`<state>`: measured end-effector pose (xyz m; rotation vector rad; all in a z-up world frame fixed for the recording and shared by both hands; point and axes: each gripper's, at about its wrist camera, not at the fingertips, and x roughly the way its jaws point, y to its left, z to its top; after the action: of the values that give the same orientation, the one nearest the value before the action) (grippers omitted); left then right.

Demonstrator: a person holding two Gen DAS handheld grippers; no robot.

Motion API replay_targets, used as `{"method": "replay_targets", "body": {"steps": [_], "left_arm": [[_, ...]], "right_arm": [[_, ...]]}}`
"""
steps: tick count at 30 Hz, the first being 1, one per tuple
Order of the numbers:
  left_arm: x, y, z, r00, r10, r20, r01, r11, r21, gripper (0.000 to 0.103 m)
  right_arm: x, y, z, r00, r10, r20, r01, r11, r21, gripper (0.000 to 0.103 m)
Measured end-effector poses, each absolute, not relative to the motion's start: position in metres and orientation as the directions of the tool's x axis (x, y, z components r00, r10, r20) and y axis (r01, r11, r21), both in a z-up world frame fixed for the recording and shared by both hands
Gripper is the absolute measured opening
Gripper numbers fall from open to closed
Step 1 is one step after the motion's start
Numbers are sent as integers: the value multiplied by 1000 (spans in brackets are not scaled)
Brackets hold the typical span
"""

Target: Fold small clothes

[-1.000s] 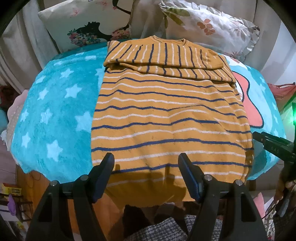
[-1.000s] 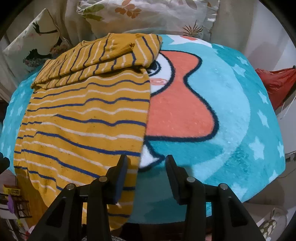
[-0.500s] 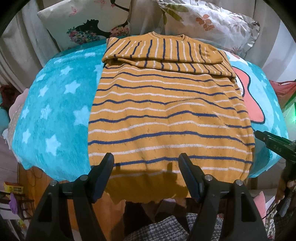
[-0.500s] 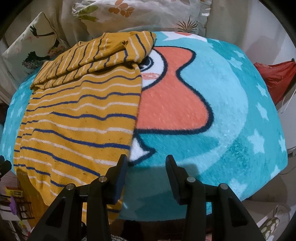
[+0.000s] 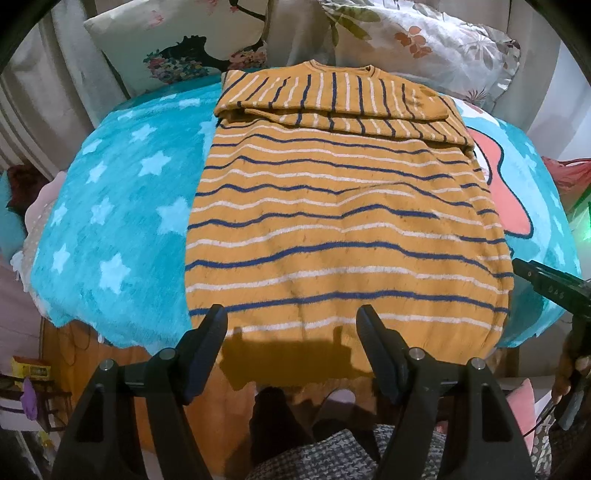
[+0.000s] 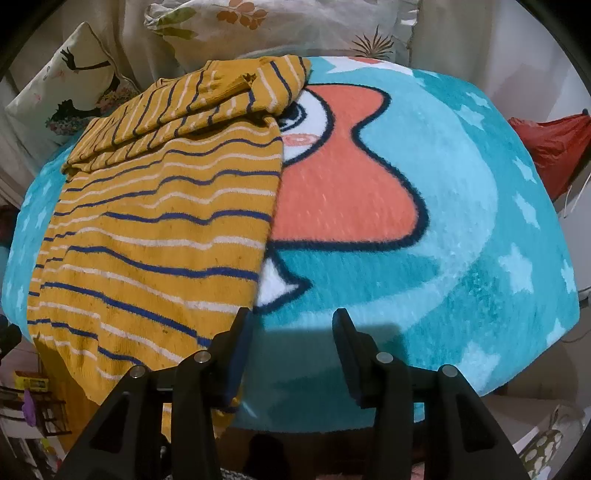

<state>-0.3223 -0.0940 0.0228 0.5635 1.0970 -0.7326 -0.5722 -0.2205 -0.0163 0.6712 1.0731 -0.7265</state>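
A mustard sweater [image 5: 343,206] with navy and white stripes lies flat on a turquoise star blanket [image 5: 122,206], both sleeves folded across its chest, hem hanging over the near edge. My left gripper [image 5: 291,328] is open and empty, just above the hem's left half. In the right wrist view the sweater [image 6: 159,229] lies to the left. My right gripper [image 6: 291,328] is open and empty by the sweater's right bottom corner, over the blanket [image 6: 461,229]. It also shows in the left wrist view [image 5: 546,284] at the right edge.
Patterned pillows [image 5: 184,40] [image 6: 280,26] lean behind the blanket. A red cloth [image 6: 550,144] lies at the far right. The blanket's near edge drops to an orange surface [image 5: 122,365] with clutter at the lower left.
Both grippers have pulled back and risen a little, so the sweater and blanket sit higher in view. Both stay open. The sweater has not moved.
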Motion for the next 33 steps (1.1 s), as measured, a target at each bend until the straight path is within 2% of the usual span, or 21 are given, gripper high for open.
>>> {"method": "replay_targets", "body": {"steps": [9,13,19,24,29,33], "left_arm": [[-301,-75,11,276,-211,-938,743,666,69,71],[-269,-61,8,251,-243,-937,708,706,7,72],[-213,-36,-6,170,-327,-930,657,741,-140,72],[-182,-34,-26,8,-427,-904,637,700,-325,72],[-176,-45,-45,-180,-532,-828,576,625,-527,72],[-182,-48,-49,-275,-591,-758,534,562,-632,72]], "right_arm": [[-580,-214,-23,304,-162,-939,822,543,172,50],[-589,-217,-22,375,-123,-919,838,468,280,52],[-599,-226,-39,541,-11,-841,811,271,518,55],[-592,-223,-44,627,13,-779,765,178,619,56],[-576,-209,-47,668,45,-743,731,143,667,56],[-571,-195,-47,682,57,-729,719,127,683,56]]}}
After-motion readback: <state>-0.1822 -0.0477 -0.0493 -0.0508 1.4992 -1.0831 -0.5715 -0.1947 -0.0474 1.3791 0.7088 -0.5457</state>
